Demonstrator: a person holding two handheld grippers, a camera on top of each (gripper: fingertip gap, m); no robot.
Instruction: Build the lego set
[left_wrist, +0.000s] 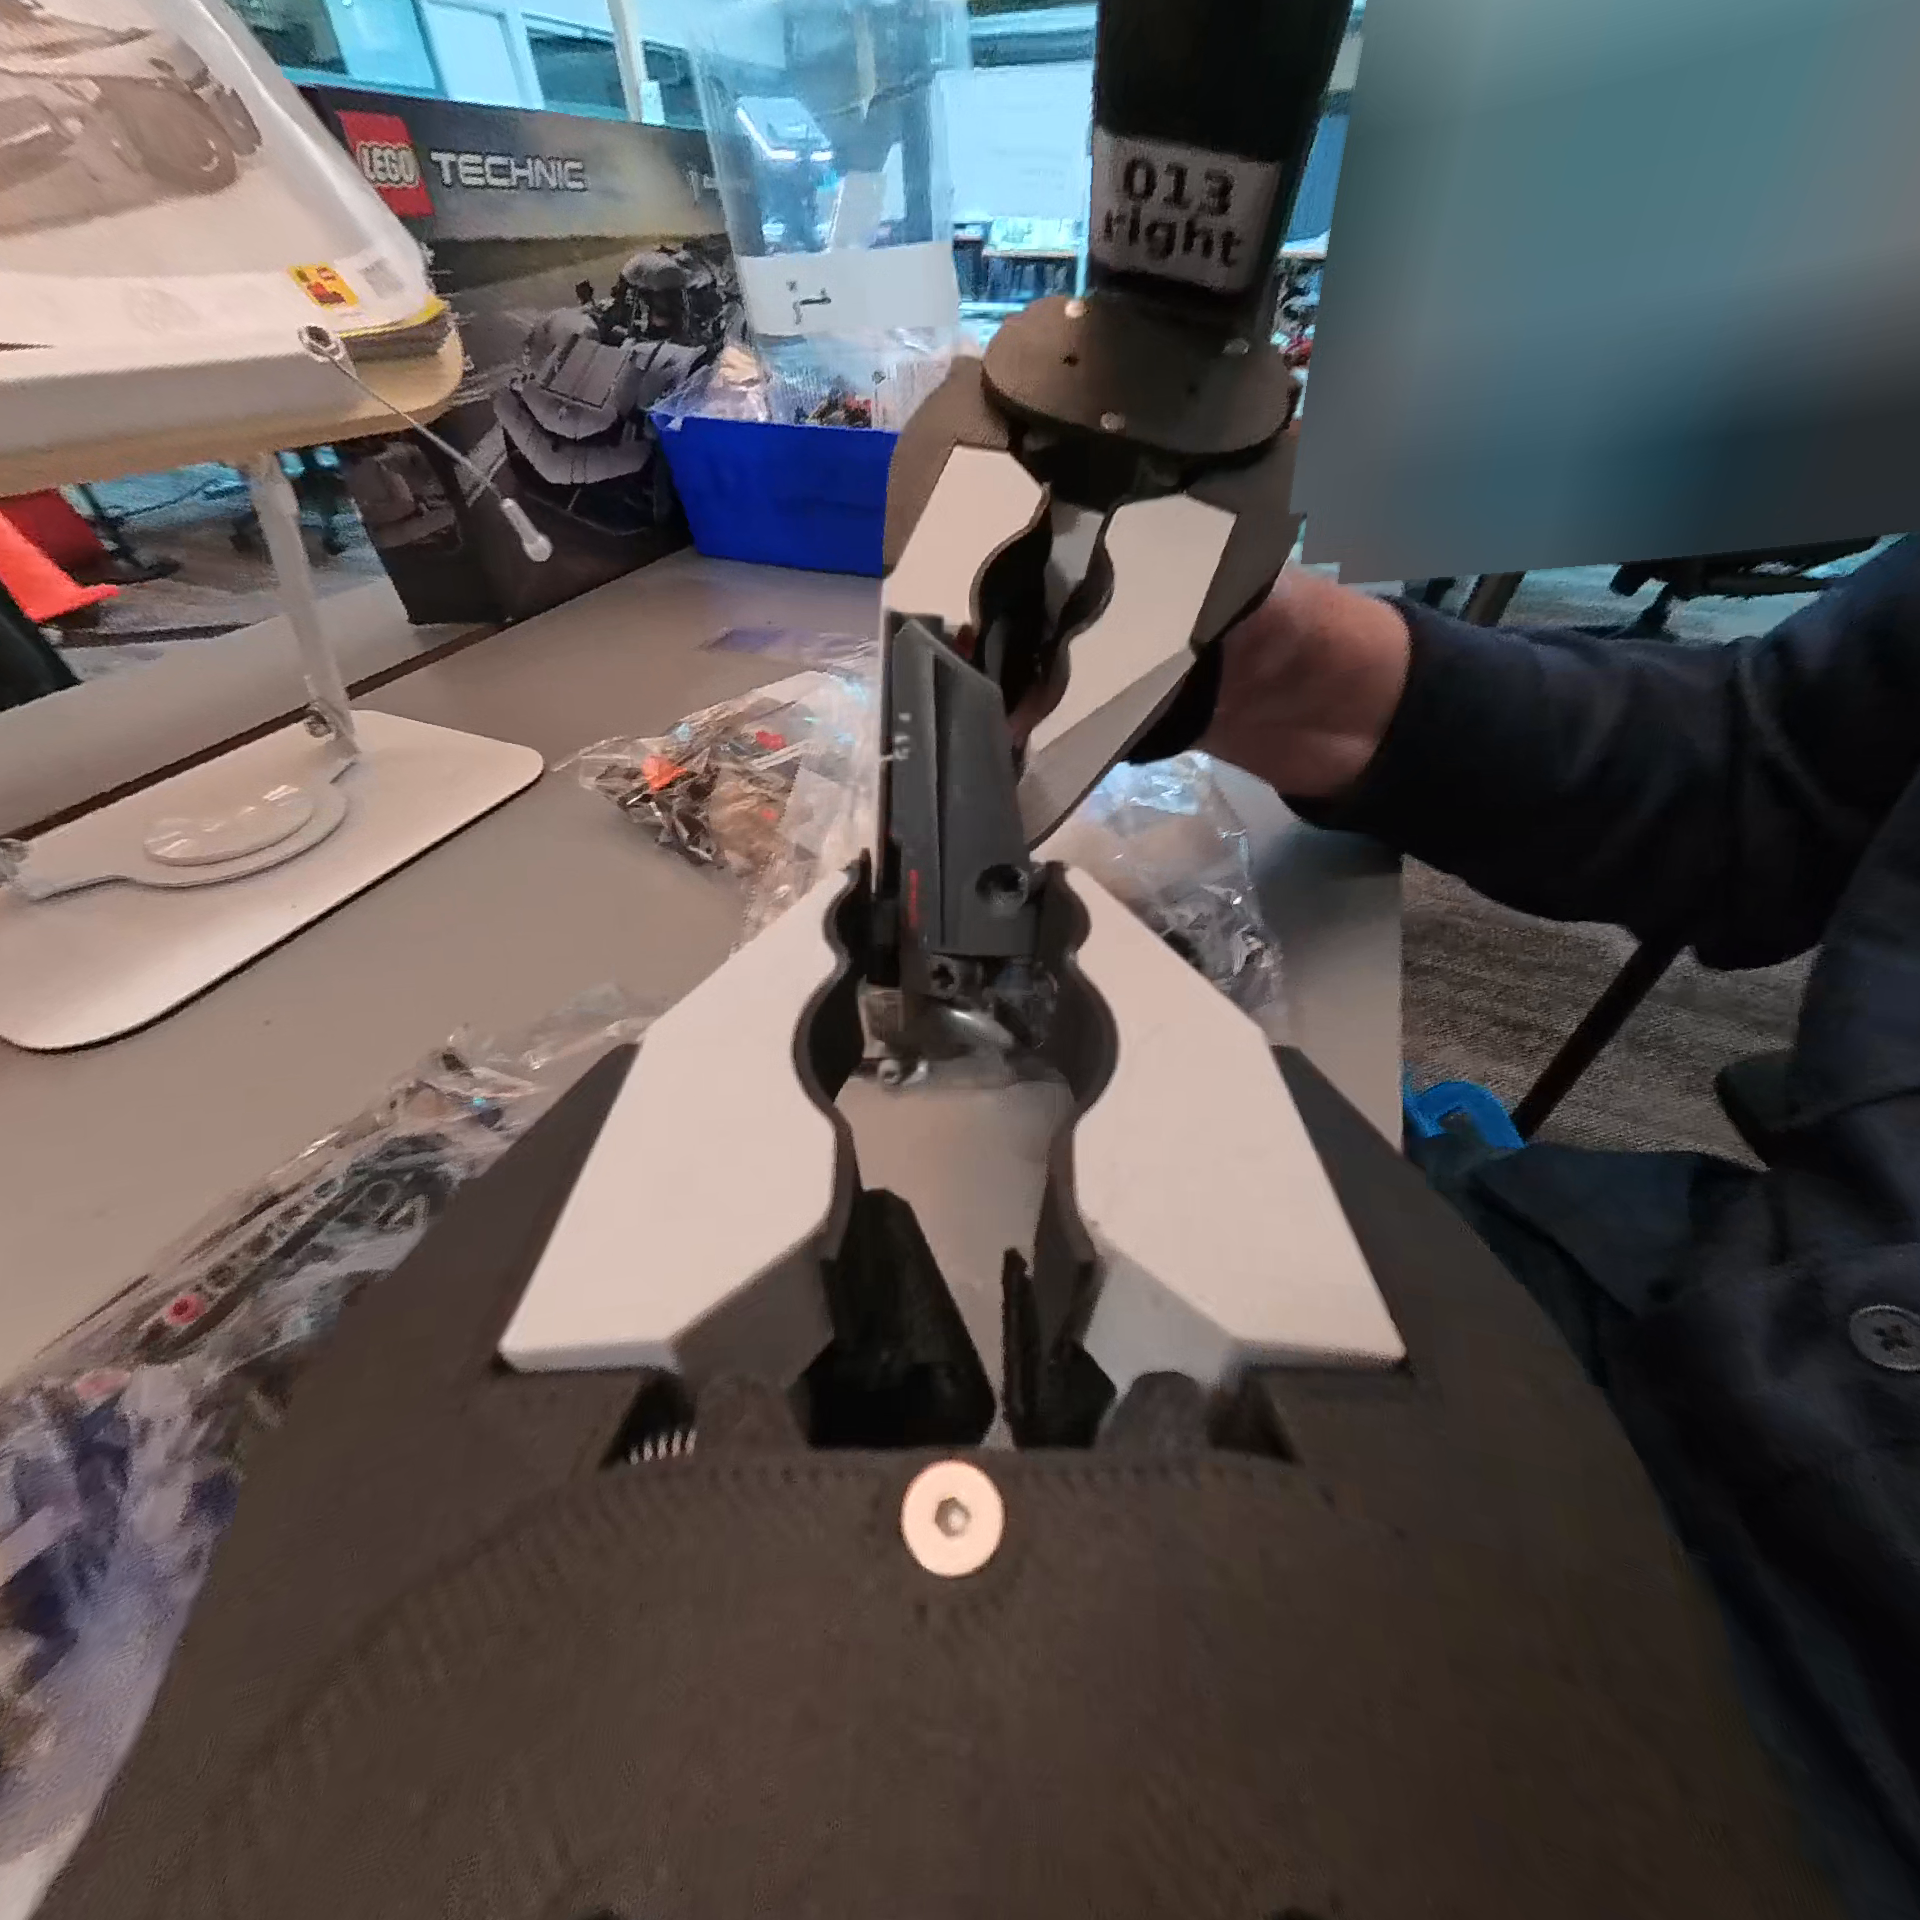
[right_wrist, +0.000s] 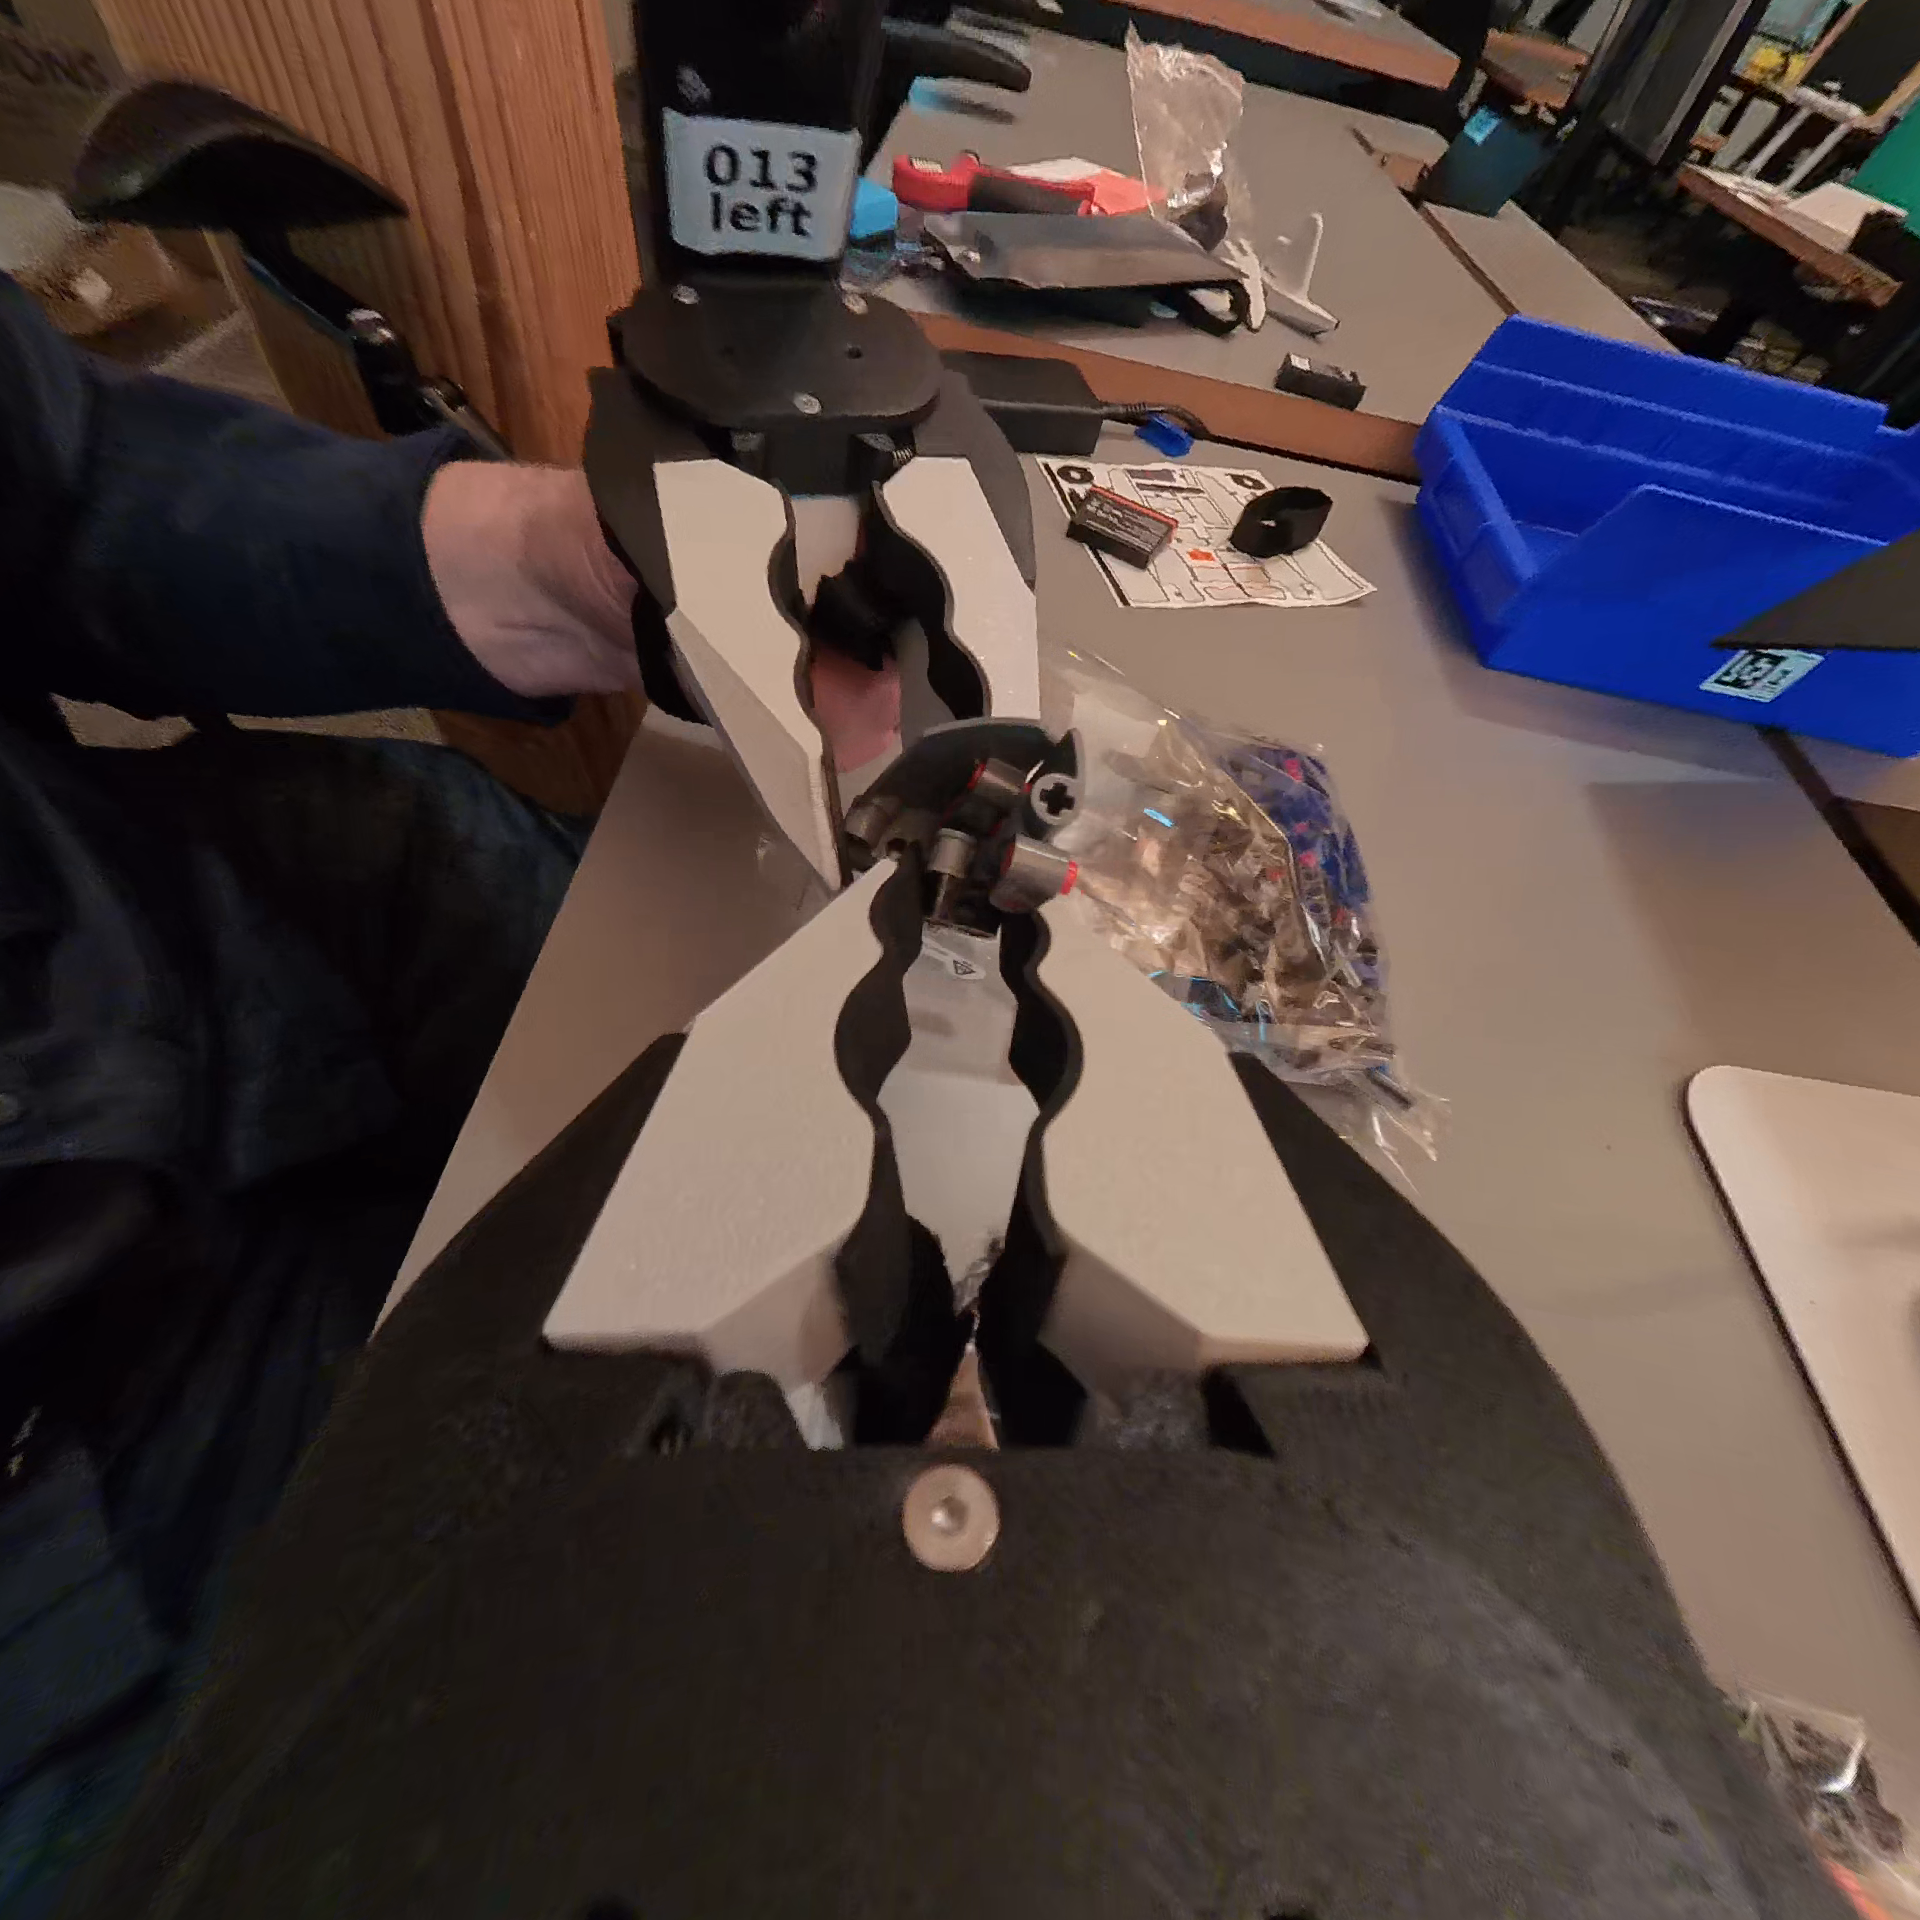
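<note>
A dark grey Lego assembly with red-tipped grey connectors at one end hangs in the air between both grippers above the grey table. My left gripper is shut on its lower end. My right gripper comes in from above and clamps its upper end. In the right wrist view, my right gripper is shut on the assembly. The left gripper faces it from above and grips the same piece. A hand holds the right gripper.
Clear bags of Lego pieces lie on the table under the grippers. A blue bin and the set's box stand at the back. A booklet rests on a white stand. A sticker sheet lies nearby. Only a small space, under 4 cm, lies between the two pairs of fingers.
</note>
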